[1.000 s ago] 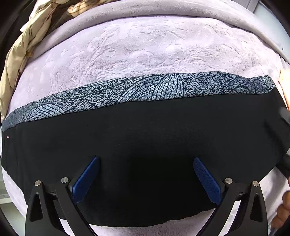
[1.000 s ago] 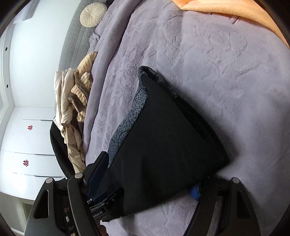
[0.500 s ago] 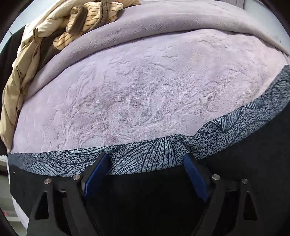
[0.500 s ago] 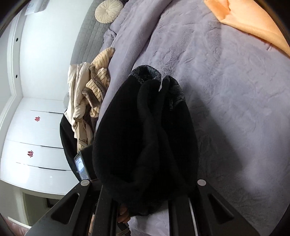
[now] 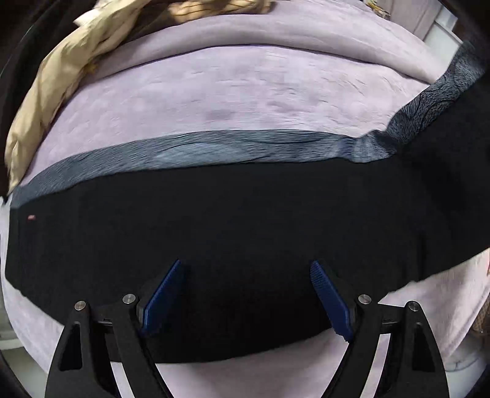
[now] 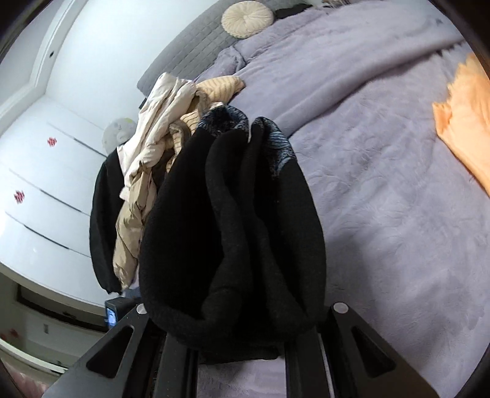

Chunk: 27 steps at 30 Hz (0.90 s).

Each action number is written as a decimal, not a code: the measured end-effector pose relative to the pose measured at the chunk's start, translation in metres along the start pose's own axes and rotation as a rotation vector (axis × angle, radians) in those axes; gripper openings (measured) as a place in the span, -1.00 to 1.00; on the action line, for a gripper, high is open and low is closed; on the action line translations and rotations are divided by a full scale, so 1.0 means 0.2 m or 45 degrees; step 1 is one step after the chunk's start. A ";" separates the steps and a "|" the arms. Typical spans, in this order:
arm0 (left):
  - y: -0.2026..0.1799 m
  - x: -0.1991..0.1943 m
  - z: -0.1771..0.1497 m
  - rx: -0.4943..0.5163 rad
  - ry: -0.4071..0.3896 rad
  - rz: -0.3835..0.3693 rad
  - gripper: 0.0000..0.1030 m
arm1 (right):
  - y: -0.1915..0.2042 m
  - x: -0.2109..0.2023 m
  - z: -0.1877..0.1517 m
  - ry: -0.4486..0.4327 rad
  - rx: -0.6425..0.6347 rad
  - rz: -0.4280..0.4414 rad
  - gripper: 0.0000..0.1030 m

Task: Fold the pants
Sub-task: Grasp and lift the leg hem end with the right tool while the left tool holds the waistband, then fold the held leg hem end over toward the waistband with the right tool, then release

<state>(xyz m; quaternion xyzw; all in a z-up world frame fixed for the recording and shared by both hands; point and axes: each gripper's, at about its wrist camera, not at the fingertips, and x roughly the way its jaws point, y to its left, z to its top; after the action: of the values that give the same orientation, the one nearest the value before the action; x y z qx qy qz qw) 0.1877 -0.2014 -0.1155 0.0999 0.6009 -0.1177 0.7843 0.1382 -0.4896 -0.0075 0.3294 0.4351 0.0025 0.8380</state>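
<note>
The black pants (image 5: 232,226) with a grey leaf-patterned band (image 5: 190,150) lie across the lilac blanket (image 5: 232,88) in the left wrist view. Their right end rises off the bed toward the upper right. My left gripper (image 5: 245,294) is open just above the black cloth, its blue pads (image 5: 162,297) apart with nothing between them. In the right wrist view the pants (image 6: 232,232) hang bunched in folds from my right gripper (image 6: 232,339), which is shut on them; its fingertips are hidden by the cloth.
A pile of beige and striped clothes (image 6: 171,122) and a black garment (image 6: 104,214) lie at the bed's far side. An orange cloth (image 6: 465,122) lies on the blanket at the right. A round cream cushion (image 6: 248,18) rests by the grey headboard. White cabinets (image 6: 39,183) stand behind.
My right gripper closed on the pants' end and lifted it, bunching the cloth. My left gripper first moved up toward the patterned band, then drew back over the black cloth, still open.
</note>
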 end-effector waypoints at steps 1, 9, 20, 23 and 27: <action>0.06 -0.03 -0.02 -0.012 -0.009 0.002 0.67 | 0.10 0.03 -0.02 0.012 -0.054 -0.034 -0.75; 0.65 -0.10 -0.10 -0.119 -0.025 0.123 0.67 | 0.73 0.61 -0.43 0.225 -0.443 -0.304 -0.66; 1.08 -0.10 -0.13 -0.213 -0.015 0.178 0.67 | 1.11 0.70 -0.78 0.329 -0.887 -0.521 0.07; 1.04 -0.16 -0.05 -0.174 -0.050 0.097 0.67 | 0.90 0.54 -0.66 0.367 -0.551 -0.306 0.07; 0.87 -0.19 0.02 -0.098 -0.090 -0.009 0.67 | 0.55 0.39 -0.61 0.402 -0.100 -0.041 0.08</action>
<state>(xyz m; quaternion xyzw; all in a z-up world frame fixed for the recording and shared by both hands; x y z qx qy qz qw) 0.2358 -0.0346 -0.0746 0.0635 0.5773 -0.1008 0.8078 0.1280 -0.3146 -0.0522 0.2846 0.5661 0.0578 0.7715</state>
